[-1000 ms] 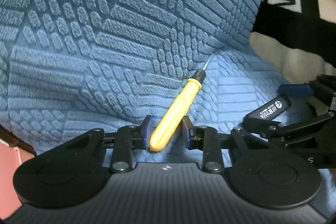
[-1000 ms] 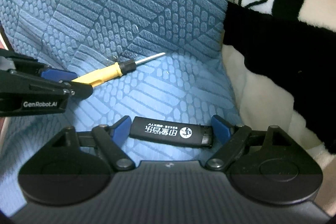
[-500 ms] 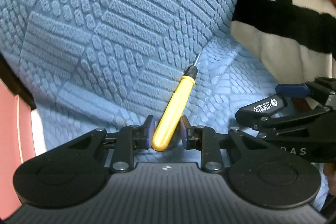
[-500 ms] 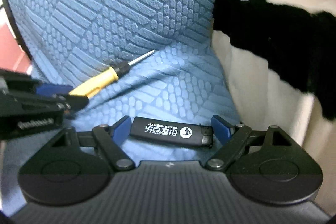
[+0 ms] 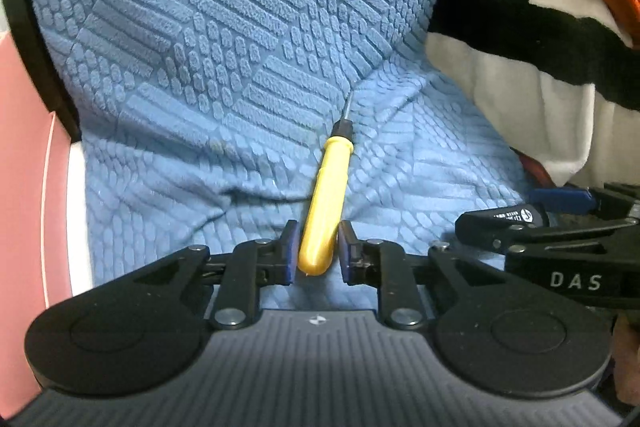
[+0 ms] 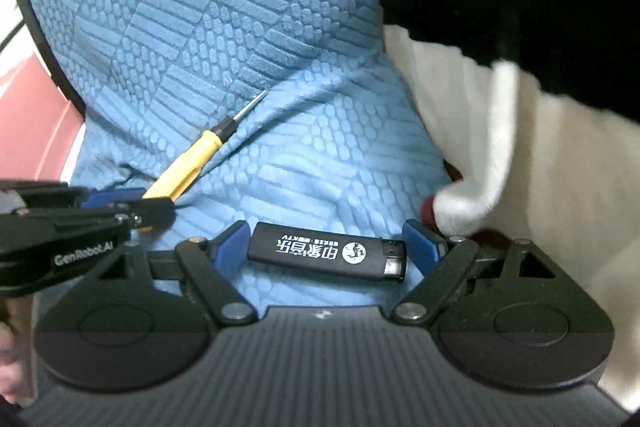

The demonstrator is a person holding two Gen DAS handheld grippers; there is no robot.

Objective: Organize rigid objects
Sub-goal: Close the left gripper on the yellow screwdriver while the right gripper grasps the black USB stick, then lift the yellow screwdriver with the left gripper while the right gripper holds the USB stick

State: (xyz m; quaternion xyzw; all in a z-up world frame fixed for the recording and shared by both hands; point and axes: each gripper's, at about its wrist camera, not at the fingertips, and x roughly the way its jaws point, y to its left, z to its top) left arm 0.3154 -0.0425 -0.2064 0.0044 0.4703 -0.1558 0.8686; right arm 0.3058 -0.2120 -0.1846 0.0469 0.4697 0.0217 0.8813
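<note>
The left hand-held gripper (image 5: 318,247) is now closed on the yellow screwdriver (image 5: 326,195), left of the lighter (image 6: 326,251); its pickup seems secured. The lighter is held lengthwise in the wide right hand-held gripper (image 6: 326,247), above the blue cover (image 5: 240,27).

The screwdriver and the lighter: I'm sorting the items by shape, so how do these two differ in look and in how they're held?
The screwdriver is yellow and round-handled, with a thin metal shaft; the lighter is black, flat and printed in white. The screwdriver points away along the left gripper, clamped by its handle end; the lighter lies crosswise in the right gripper, held end to end. Both are small rigid items above the blue textured cover.
</note>
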